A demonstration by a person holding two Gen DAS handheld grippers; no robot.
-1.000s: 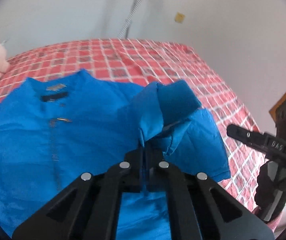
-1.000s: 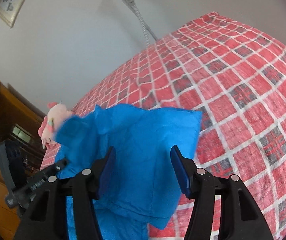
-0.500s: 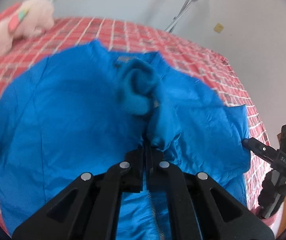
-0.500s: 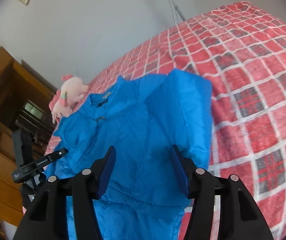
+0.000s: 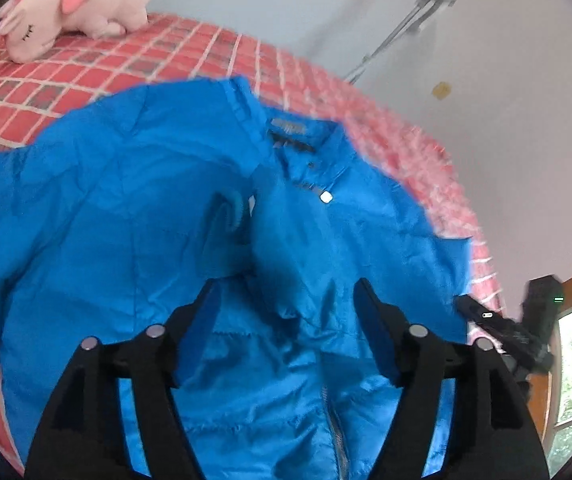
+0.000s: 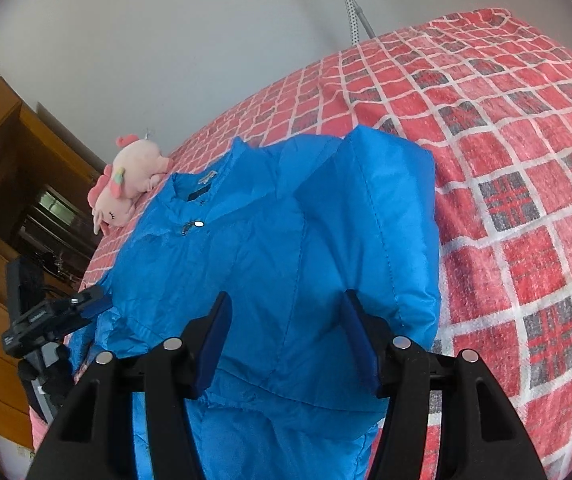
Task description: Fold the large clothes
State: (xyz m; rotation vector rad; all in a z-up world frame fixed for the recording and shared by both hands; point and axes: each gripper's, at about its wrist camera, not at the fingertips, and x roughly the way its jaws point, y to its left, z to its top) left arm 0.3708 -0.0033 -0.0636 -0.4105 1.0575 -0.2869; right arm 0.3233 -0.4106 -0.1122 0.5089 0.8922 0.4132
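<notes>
- Opening over the blue jacket [image 5: 134,216], the left tool [image 5: 286,300] parts its jaws; the sleeve cuff [image 5: 226,216] it pinched a second ago now lies released on the chest, at 11 o'clock from the tips.
- Sleeve fold judged done.
- Right tool [image 6: 286,320] hovers apart, empty.
- Jacket lies on the bed [image 6: 525,160]; no containers visible.

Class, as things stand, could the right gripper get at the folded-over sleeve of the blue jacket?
Probably yes: the right gripper hangs open just over the folded sleeve, nothing lying between them.
</notes>
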